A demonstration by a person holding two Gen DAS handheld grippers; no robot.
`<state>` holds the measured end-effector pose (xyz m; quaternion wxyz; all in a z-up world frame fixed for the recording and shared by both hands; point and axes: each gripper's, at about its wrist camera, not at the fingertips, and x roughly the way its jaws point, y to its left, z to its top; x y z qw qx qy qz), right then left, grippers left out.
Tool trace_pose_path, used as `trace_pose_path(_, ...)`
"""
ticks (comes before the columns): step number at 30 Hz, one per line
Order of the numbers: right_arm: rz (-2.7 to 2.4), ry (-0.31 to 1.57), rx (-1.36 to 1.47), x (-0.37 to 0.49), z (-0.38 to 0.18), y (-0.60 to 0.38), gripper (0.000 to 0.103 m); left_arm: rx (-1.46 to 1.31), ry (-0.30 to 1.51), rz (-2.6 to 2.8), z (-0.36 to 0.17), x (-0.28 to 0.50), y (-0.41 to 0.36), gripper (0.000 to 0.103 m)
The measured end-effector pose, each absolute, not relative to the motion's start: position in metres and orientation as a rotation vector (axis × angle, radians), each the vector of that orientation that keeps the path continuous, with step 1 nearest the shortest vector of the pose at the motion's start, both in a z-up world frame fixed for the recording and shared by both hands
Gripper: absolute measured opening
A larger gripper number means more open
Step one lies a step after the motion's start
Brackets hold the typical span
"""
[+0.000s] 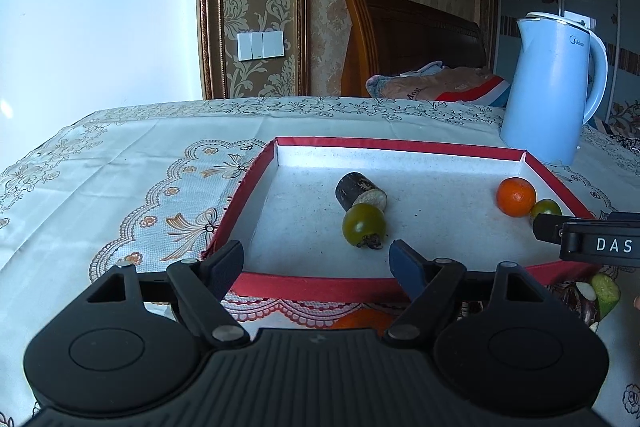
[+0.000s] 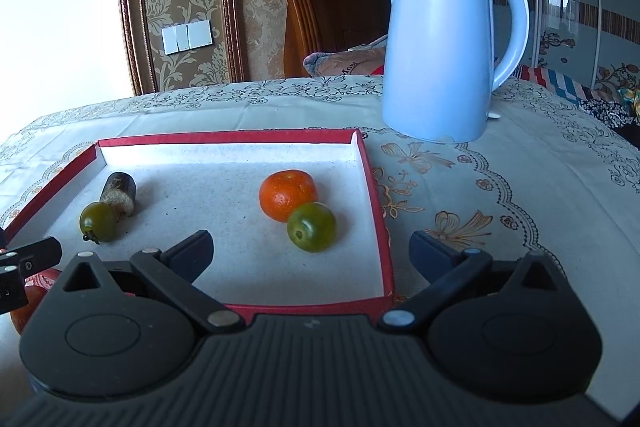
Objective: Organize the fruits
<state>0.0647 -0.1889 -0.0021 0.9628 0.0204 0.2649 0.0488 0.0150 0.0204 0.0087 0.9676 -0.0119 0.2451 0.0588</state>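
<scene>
A red-rimmed tray (image 1: pixel 320 285) (image 2: pixel 376 187) with a white floor lies on the table. In it are a dark cut stump piece (image 1: pixel 354 189) (image 2: pixel 119 191), a green fruit with a stem (image 1: pixel 363 225) (image 2: pixel 99 221) touching it, an orange (image 1: pixel 516 196) (image 2: pixel 287 199) and a second green fruit (image 1: pixel 546 207) (image 2: pixel 311 227) against the orange. My left gripper (image 1: pixel 318 259) is open and empty over the tray's near rim. My right gripper (image 2: pixel 310 251) is open and empty just short of the second green fruit. The right gripper's body (image 1: pixel 592 241) shows at the right edge of the left wrist view.
A pale blue kettle (image 1: pixel 554 87) (image 2: pixel 444 51) stands behind the tray's right corner. Outside the tray near me lie another orange (image 1: pixel 362 319) (image 2: pixel 28 307), a green cut piece (image 1: pixel 606 293) and a dark purple piece (image 1: pixel 582 301). A patterned cloth (image 1: pixel 120 179) covers the table.
</scene>
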Motion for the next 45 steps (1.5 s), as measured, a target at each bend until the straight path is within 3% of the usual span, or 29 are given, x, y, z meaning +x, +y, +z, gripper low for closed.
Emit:
trace_pose_path(35,0.069,0.533,0.049,0.052,-0.005,-0.199,0.103,-0.041,0.515,0.031,0.003,-0.015,0.029,0.080)
trace_pose_path(45,0.075,0.531,0.107,0.012,-0.007,-0.231,0.103,-0.044,0.526,0.031,0.003,-0.014,0.030,0.080)
